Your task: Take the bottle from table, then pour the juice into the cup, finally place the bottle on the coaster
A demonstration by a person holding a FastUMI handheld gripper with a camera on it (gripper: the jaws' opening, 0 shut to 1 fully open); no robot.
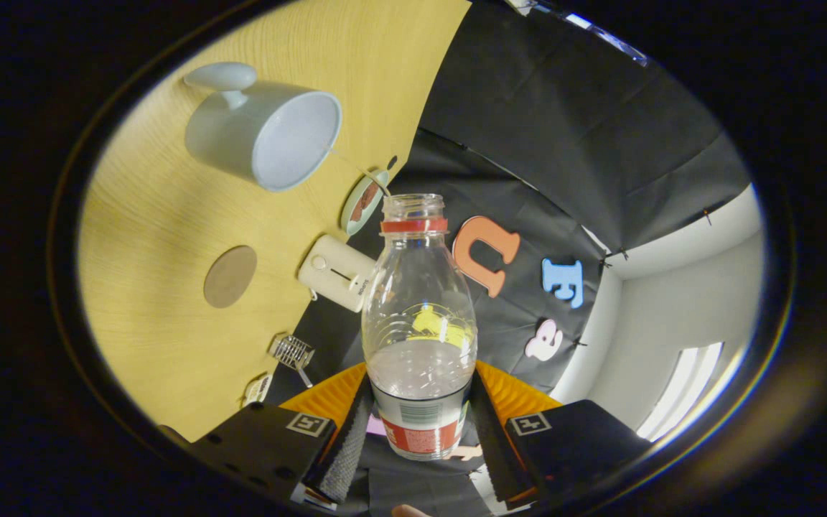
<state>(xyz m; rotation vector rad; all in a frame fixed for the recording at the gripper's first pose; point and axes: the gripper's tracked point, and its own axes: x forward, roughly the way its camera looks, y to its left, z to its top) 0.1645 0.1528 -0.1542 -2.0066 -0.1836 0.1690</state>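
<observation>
Gripper view | wooden table [162, 215] tilted across the scene | clear bottle [419, 323] sat clamped between both fingers, jaws narrowed onto its labelled base, cap off (little liquid left inside) | white cup [263, 133] lay beyond the bottle's mouth on the table | round coaster [230, 276] beside it, well apart from the gripper [419, 431]

Clear glossy plastic bottle [419, 323], matt wood-grain table [148, 215], smooth cup [263, 133]

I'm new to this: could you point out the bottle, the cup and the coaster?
bottle [419, 323]: gripper view, on its clear body.
cup [223, 136]: gripper view, on its outer wall.
coaster [230, 276]: gripper view, on its flat top.
</observation>
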